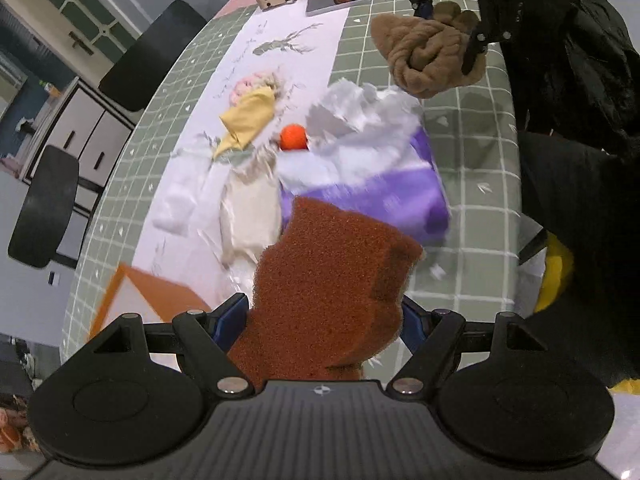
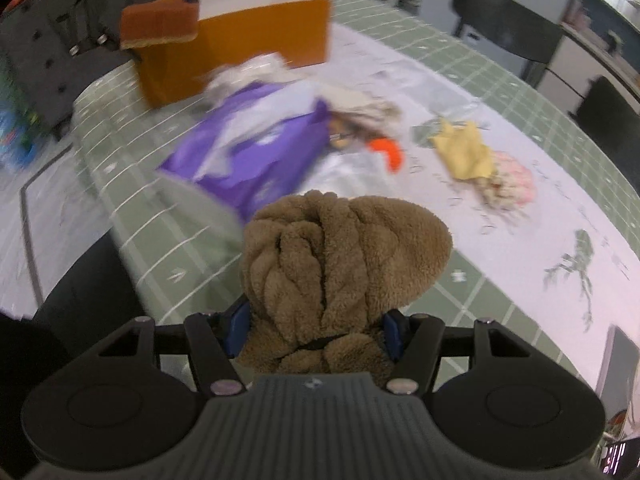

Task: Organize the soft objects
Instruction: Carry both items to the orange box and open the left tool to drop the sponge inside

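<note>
Spanning both views: green grid table, purple bag mid-table. Right-wrist view alone shows whole orange box. Left gripper clamps rust sponge; right gripper clamps brown fleece bundle, both aloft.

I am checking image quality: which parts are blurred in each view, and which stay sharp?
Left wrist view: purple bag smeared, brown sponge sharp. Right wrist view: orange box and table streaked, fluffy brown cloth sharp; both bend at the edges.
</note>
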Available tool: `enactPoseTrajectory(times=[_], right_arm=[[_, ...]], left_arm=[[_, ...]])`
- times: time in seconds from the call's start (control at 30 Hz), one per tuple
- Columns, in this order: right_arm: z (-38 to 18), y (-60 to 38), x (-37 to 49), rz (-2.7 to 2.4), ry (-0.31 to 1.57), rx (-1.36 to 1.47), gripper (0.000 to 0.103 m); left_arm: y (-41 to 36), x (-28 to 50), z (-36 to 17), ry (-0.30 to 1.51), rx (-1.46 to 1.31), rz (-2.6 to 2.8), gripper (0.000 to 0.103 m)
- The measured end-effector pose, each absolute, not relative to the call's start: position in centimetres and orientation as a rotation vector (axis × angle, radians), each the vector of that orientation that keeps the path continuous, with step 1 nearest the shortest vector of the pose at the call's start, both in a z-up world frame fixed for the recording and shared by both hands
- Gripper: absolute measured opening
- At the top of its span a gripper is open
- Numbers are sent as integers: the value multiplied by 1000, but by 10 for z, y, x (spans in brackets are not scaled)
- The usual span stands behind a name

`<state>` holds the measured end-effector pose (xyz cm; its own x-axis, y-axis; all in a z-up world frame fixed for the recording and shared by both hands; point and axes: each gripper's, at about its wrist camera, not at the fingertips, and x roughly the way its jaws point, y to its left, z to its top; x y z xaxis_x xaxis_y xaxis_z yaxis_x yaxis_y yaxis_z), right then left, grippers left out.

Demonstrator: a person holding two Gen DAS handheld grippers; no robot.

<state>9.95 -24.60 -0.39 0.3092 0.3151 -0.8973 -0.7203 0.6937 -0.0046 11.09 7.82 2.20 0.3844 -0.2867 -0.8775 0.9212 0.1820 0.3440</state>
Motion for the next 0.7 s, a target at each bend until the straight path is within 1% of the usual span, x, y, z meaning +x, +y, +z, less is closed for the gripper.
enactPoseTrajectory(times=[0.37,0.7], right_arm=[[-2,-174,50,905,1093,-566,63],[13,-82,32,1081,1029,-648,63]], left_arm=[[118,56,10,770,1016,-971,89],[154,33,12,768,995,-918,89]])
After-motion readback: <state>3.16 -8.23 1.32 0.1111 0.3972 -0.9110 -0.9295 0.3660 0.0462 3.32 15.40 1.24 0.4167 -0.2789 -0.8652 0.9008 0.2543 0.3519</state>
